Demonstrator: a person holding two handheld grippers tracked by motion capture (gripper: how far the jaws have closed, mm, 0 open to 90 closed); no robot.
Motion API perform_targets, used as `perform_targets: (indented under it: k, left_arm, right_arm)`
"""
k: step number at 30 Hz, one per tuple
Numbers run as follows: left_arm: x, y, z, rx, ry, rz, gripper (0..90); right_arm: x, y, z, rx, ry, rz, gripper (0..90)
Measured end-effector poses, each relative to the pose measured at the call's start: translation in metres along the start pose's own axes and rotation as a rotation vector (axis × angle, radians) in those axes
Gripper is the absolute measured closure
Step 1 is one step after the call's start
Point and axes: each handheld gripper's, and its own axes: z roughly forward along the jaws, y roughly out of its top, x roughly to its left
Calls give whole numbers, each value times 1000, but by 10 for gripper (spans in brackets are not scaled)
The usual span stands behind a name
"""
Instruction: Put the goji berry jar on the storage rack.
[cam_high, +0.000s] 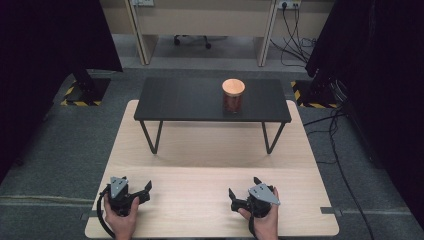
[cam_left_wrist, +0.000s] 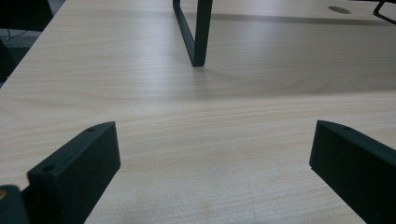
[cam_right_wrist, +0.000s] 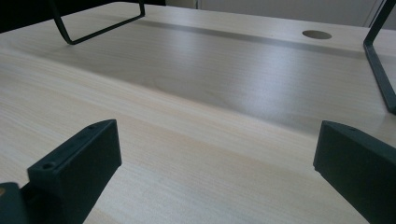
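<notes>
Resting on the table (cam_high: 210, 200), two tongs, left (cam_high: 142, 191) and right (cam_high: 243, 188), both spread, one jar (cam_high: 233, 95) beyond.

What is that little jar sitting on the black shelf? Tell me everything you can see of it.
The jar is a small round container with a flat, light orange-tan lid that looks like wood or cork. Its body appears to be clear glass holding something dark reddish brown, too small to identify. It stands upright with the lid on, right of centre on the black raised shelf, touching only that surface. Both tools rest far from it at the near edge of the table.
</notes>
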Motion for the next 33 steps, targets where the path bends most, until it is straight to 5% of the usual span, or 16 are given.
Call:
perform_targets:
  k: [33]
  left_arm:
    - [2,0,0,1,-3,-13,10]
  right_arm:
    - [-2,-6,-3,-26,2,19,13]
